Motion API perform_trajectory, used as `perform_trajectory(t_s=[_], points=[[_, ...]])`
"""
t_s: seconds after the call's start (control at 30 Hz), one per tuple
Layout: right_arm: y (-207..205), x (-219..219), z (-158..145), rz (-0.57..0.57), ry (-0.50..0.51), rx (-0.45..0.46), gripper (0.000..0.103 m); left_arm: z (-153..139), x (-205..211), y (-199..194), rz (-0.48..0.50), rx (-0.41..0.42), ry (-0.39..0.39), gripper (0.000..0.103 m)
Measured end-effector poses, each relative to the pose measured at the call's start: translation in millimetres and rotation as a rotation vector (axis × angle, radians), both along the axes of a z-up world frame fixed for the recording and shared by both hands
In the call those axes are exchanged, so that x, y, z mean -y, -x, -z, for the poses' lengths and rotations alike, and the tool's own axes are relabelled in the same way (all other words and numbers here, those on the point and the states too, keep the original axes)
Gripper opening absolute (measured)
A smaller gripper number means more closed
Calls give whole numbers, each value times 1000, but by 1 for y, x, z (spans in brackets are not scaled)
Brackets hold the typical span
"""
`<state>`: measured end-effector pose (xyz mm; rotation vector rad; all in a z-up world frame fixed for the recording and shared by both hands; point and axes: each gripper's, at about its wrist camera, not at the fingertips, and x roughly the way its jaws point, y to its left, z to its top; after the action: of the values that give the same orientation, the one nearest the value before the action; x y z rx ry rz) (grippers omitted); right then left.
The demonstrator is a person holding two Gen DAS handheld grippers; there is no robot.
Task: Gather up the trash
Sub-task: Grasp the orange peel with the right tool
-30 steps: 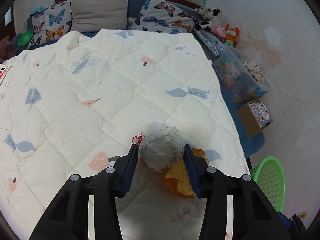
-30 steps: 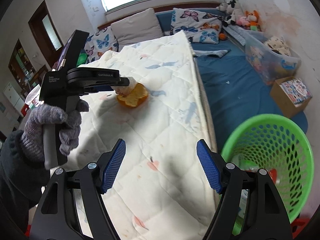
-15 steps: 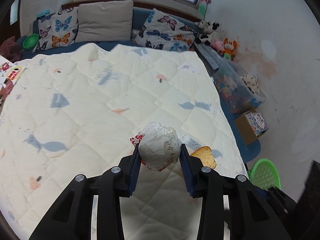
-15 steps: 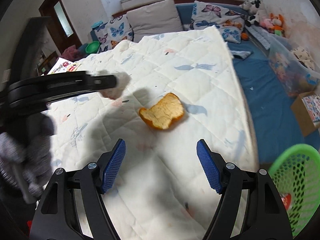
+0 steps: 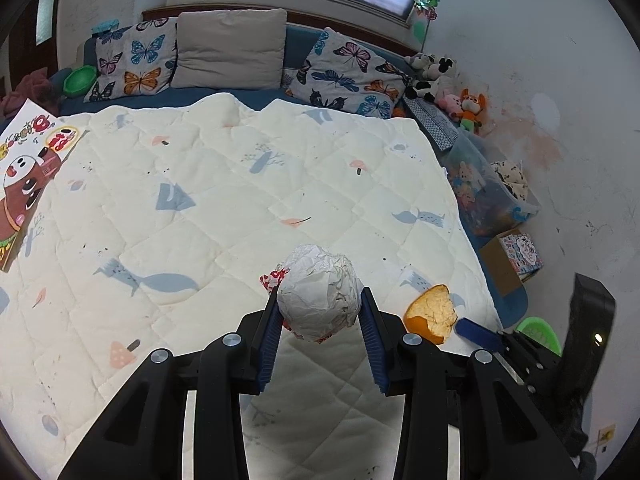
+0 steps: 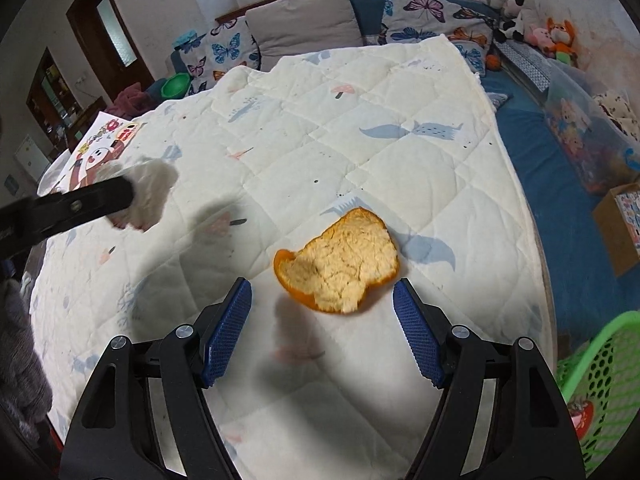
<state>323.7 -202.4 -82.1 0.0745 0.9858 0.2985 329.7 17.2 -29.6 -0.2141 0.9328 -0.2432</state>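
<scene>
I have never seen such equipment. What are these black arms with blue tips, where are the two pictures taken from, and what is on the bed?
No robot here: a person holds one pair of tongs in each hand, with a camera on each looking forward along its fingers. In the left camera's picture, the left tongs are shut on a crumpled paper ball. In the right camera's picture, the right tongs are open, close above an orange peel lying on the white quilt. A green basket stands beside the bed.
</scene>
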Motion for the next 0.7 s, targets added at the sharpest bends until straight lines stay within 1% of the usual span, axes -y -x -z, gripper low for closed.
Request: perform_trajectory(t_s=[0.23, 0.4, 0.43, 0.5, 0.53, 0.7], points=[[-10, -2, 8, 19, 34, -7, 71, 1, -6, 6, 1, 4, -6, 37], [-12, 0, 11, 23, 34, -7, 70, 4, -8, 8, 0, -4, -8, 37], [-13, -1, 11, 22, 37, -6, 69, 6, -8, 9, -1, -7, -10, 37], [-11, -3, 11, 19, 51, 6, 63, 7, -7, 9, -2, -11, -8, 37], [-10, -3, 10, 19, 53, 9, 62, 7, -7, 10, -2, -12, -8, 37], [-6, -1, 4, 23, 53, 22, 51, 9, -6, 14, -3, -18, -1, 37]])
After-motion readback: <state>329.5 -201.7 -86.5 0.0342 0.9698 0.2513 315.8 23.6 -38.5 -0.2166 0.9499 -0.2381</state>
